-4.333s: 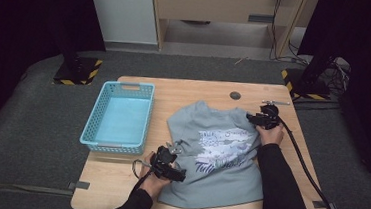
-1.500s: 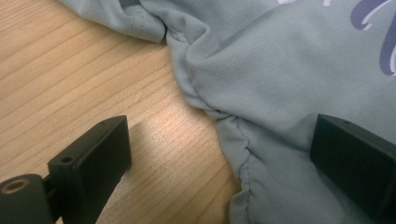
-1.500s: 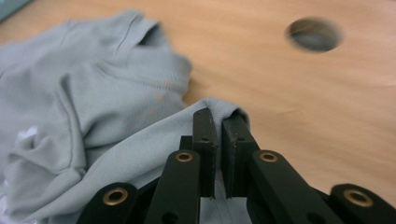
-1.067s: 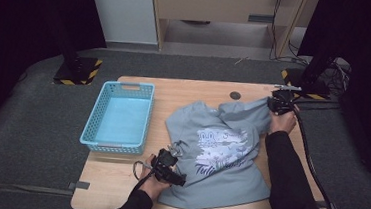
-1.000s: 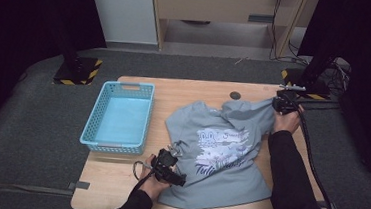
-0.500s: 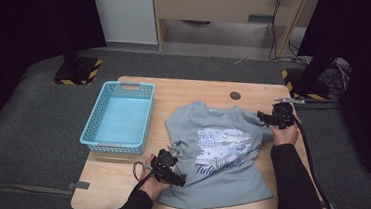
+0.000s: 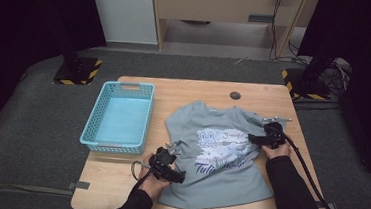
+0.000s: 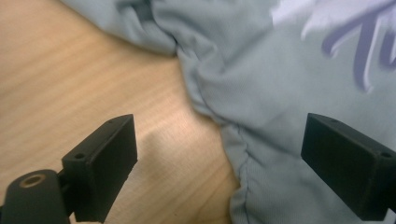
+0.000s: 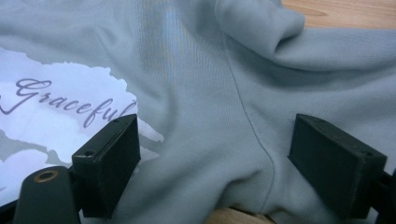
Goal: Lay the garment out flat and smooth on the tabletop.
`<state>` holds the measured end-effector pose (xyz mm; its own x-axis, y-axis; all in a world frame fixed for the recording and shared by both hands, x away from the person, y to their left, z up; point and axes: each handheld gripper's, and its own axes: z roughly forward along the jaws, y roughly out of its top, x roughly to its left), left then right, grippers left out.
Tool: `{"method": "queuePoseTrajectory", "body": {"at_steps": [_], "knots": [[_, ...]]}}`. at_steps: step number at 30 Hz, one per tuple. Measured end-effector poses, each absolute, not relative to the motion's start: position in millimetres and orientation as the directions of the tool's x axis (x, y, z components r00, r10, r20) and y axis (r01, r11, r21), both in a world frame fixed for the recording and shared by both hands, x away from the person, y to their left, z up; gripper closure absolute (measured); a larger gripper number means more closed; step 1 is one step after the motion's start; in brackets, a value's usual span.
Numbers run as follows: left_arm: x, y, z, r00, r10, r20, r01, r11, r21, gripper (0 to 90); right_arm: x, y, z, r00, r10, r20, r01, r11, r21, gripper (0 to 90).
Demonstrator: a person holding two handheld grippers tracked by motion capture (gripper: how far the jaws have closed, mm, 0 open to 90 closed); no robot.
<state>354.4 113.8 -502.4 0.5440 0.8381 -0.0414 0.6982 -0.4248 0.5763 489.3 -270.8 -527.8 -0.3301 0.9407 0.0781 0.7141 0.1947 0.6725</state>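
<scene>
A grey-blue T-shirt (image 7: pixel 217 187) with a white and purple print lies front up on the wooden table (image 7: pixel 199 90). My left gripper (image 7: pixel 172 156) sits low at the shirt's left edge. In the left gripper view it (image 8: pixel 219 135) is open, the hem (image 8: pixel 243 154) lies between its jaws untouched, and they have just been closing a little. My right gripper (image 7: pixel 253 138) rests at the shirt's right side near the sleeve. In the right gripper view it (image 9: pixel 215 130) is open over a seam in the shirt (image 9: pixel 201 70). Its jaws have just been opening and grip nothing.
A light blue plastic basket (image 7: pixel 91 127) stands on the table's left part, beside the shirt. A small dark round spot (image 7: pixel 235 95) marks the table near its far edge. Bare wood shows in front of the basket and beyond the shirt's collar.
My right gripper came down from the far right corner toward the shirt and let go of the right shoulder, which dropped back onto the table. The left gripper stayed in place.
</scene>
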Motion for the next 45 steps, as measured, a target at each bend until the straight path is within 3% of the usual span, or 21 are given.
{"method": "queuePoseTrajectory", "body": {"at_steps": [5, 12, 22, 32, 42, 45], "knots": [[360, 122, -486, 0.498, 0.864, -0.071, 0.678, -0.337, 0.653, 11.5, 484, -275, -531, -0.334, 0.942, 0.023, 0.705, 0.234, 0.669, 11.7], [380, 125, -478, 0.432, 0.9, -0.061, 0.681, -0.281, 0.676, 15.0, 471, -282, -521, -0.32, 0.947, -0.015, 0.72, 0.253, 0.646, 8.2], [430, 107, -478, 0.339, 0.939, -0.057, 0.668, -0.197, 0.717, 19.1, 426, -252, -508, -0.452, 0.888, 0.08, 0.667, 0.278, 0.691, 6.9], [480, 112, -493, 0.21, 0.976, -0.064, 0.705, -0.106, 0.702, 24.7, 423, -235, -516, -0.498, 0.861, 0.099, 0.671, 0.311, 0.674, 6.8], [500, 123, -512, 0.148, 0.983, -0.11, 0.73, -0.034, 0.682, 39.8, 420, -227, -520, -0.523, 0.848, 0.08, 0.667, 0.349, 0.659, 6.4], [503, 125, -518, 0.126, 0.986, -0.11, 0.744, -0.021, 0.668, 40.1, 420, -226, -521, -0.526, 0.847, 0.08, 0.668, 0.353, 0.655, 6.1]]}}
